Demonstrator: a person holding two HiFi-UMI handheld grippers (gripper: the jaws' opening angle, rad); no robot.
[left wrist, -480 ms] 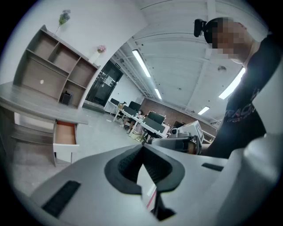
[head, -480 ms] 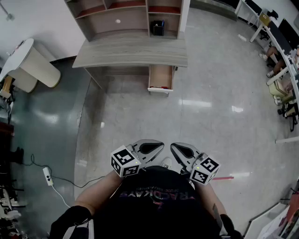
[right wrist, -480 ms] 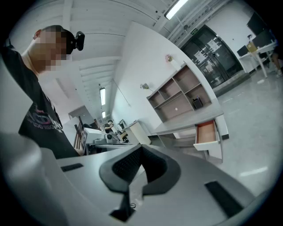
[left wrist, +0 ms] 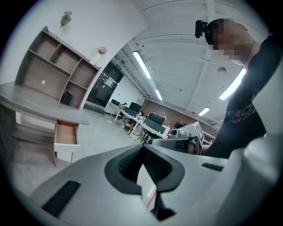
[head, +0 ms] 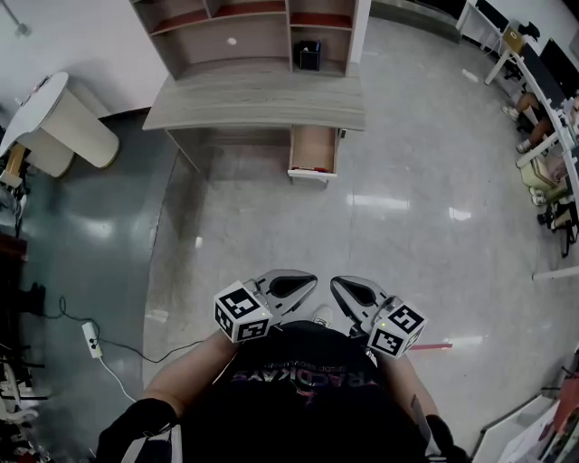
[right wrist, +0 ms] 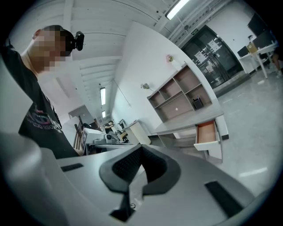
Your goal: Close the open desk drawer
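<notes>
The grey wooden desk [head: 253, 99] stands far ahead across the floor. Its drawer [head: 312, 149] is pulled out under the desk's right end, showing a brown inside and a white front. Both grippers hang close to the person's chest, far from the desk. My left gripper [head: 312, 283] is shut with nothing between its jaws, and so is my right gripper [head: 334, 285]. The drawer [left wrist: 66, 134] shows small at the left of the left gripper view, beyond the shut left gripper [left wrist: 142, 149]. In the right gripper view the drawer [right wrist: 207, 132] lies right of the shut right gripper [right wrist: 141, 149].
An open shelf unit [head: 244, 27] sits on the desk, with a small black object [head: 309, 52] in one compartment. A white round table [head: 54, 118] stands at the left. A power strip with cable [head: 90, 339] lies on the floor. Office desks [head: 543, 81] line the right.
</notes>
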